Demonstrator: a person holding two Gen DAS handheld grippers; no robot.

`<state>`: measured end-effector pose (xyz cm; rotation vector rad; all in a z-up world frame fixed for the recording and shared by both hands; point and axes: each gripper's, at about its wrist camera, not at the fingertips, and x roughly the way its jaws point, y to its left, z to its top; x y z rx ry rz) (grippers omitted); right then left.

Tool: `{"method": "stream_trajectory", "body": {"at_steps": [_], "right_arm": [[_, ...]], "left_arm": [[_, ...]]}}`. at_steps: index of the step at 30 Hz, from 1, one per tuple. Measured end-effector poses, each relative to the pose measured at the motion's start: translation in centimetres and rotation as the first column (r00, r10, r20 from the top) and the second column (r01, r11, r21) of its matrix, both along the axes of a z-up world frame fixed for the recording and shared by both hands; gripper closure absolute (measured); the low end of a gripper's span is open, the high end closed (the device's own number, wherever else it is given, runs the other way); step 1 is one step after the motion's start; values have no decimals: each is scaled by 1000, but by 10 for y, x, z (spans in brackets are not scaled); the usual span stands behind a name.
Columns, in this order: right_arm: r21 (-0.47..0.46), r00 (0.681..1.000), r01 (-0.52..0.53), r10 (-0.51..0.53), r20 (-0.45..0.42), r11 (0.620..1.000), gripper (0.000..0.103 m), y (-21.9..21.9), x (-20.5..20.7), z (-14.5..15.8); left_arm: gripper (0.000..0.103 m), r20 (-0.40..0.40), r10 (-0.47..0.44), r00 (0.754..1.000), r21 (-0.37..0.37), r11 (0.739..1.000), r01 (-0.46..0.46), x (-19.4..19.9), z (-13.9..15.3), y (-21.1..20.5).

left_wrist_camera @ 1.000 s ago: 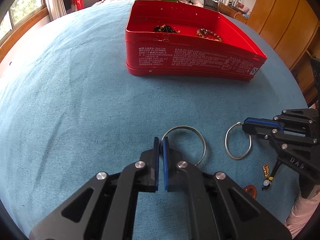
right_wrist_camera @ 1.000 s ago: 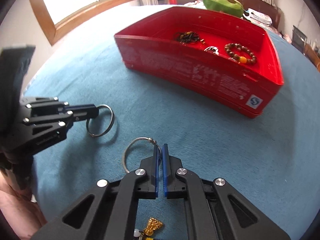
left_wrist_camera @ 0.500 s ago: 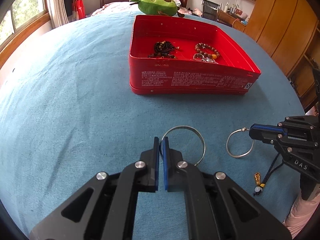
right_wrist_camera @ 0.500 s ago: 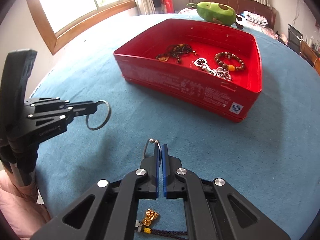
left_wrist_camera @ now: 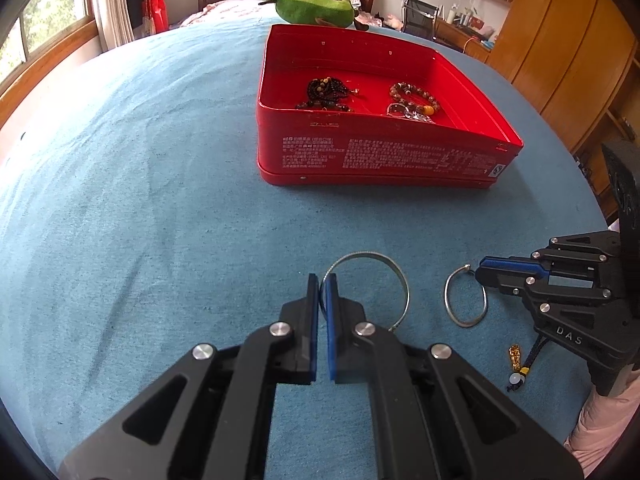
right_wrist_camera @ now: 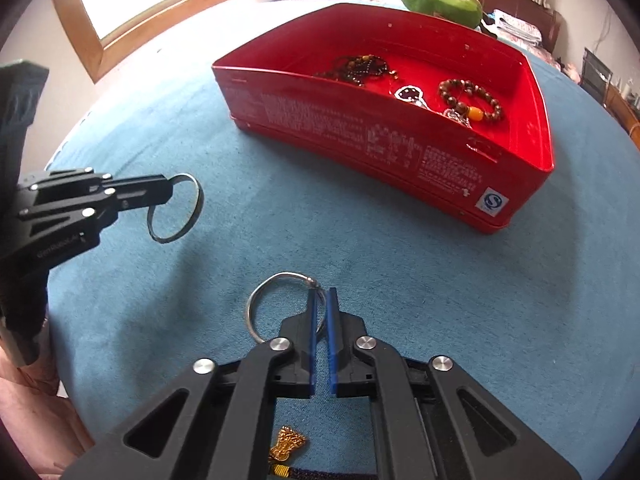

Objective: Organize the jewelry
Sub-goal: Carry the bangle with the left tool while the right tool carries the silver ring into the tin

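Nearest, the left gripper [left_wrist_camera: 322, 280] has its blue pads pinched narrow on the rim of a silver bangle [left_wrist_camera: 374, 280], whose loop sticks out to the right of the fingers above the blue bedspread [left_wrist_camera: 140, 220]. To its right, the right gripper [left_wrist_camera: 480, 276] is likewise clamped on a second silver bangle [left_wrist_camera: 464, 300]; in its own view the jaws stand nearly together with that bangle's wire [right_wrist_camera: 276, 284] between them. A gold charm on a dark cord [left_wrist_camera: 516, 360] hangs or lies just below that gripper; I cannot tell which. A broad strip of bare cloth separates both grippers from the near wall of the red tin box [left_wrist_camera: 380, 160]. Inside lie a dark bead necklace [left_wrist_camera: 326, 94], a brown bead bracelet [left_wrist_camera: 416, 94] and a silver piece [right_wrist_camera: 410, 94], with open floor along its far wall. Beyond its far rim rests a green avocado plush [left_wrist_camera: 312, 6].
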<state>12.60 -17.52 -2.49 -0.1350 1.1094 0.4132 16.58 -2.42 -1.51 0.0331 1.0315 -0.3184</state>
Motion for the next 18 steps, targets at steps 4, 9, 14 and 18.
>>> {"method": "stream_trajectory", "body": {"at_steps": [4, 9, 14, 18], "right_arm": [[-34, 999, -39, 39, -2, 999, 93, 9, 4, -4], [-72, 998, -63, 64, 6, 995, 94, 16, 8, -9], [-51, 999, -52, 53, 14, 997, 98, 12, 9, -8], [25, 1000, -21, 20, 22, 999, 98, -3, 8, 3]], "left_arm": [[101, 0, 1, 1000, -2, 1000, -1, 1, -1, 0], [101, -5, 2, 1000, -3, 1000, -2, 2, -2, 0], [101, -11, 3, 1000, -5, 1000, -3, 4, -4, 0], [101, -11, 2, 1000, -9, 1000, -2, 4, -4, 0]]}}
